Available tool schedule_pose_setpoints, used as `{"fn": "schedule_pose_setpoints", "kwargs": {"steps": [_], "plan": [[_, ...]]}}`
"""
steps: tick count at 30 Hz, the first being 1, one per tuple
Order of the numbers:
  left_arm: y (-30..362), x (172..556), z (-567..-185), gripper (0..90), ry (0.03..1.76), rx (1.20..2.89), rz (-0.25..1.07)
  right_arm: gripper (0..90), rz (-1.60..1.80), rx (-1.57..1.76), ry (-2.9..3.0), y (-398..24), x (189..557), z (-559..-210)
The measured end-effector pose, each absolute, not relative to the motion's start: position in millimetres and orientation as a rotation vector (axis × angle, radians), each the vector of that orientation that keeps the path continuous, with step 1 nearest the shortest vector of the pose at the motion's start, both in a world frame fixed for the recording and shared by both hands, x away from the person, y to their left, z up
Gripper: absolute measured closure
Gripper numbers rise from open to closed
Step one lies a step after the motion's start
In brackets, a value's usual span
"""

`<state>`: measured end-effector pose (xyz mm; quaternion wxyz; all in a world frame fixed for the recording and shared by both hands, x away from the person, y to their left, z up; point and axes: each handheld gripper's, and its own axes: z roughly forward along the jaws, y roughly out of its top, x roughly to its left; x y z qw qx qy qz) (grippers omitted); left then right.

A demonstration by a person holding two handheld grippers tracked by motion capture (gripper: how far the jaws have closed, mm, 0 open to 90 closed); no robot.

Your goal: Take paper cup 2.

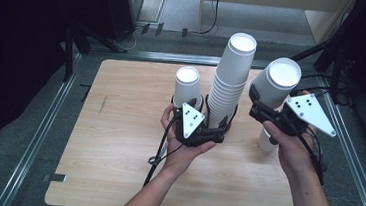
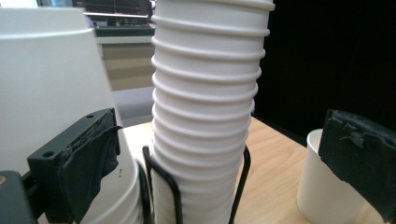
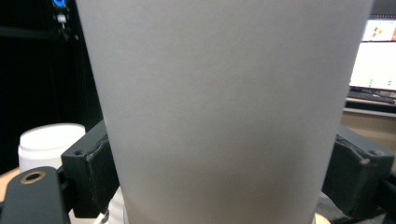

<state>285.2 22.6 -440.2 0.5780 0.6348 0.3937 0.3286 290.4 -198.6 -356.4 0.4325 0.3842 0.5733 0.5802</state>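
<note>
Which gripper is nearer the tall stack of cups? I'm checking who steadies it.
Left. The left gripper is at the base of the tall stack of cups, fingers open on either side. The right gripper is off to its right, shut on a single cup.

Light wood table (image 1: 117,142) sits center frame inside a metal rail frame (image 1: 43,131) that runs along its left, top and right edges. Grey floor (image 1: 179,2) beyond, upper middle. Dark cabinet (image 1: 124,2) upper left, cables trailing on the floor beside it. Pale wood furniture (image 1: 280,1) upper right. Left side of frame very dark. Lit monitor (image 3: 376,56) at right edge of the right gripper view, screen content too blurred to read.
</note>
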Motion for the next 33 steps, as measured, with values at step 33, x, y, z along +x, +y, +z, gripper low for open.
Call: {"fn": "schedule_pose_setpoints", "kwargs": {"steps": [33], "plan": [[70.7, 233.3, -461.1, 0.0, 0.879, 1.616, 0.611, 12.1, 1.102, 0.837, 1.605, -181.8, 243.8, -469.2]]}}
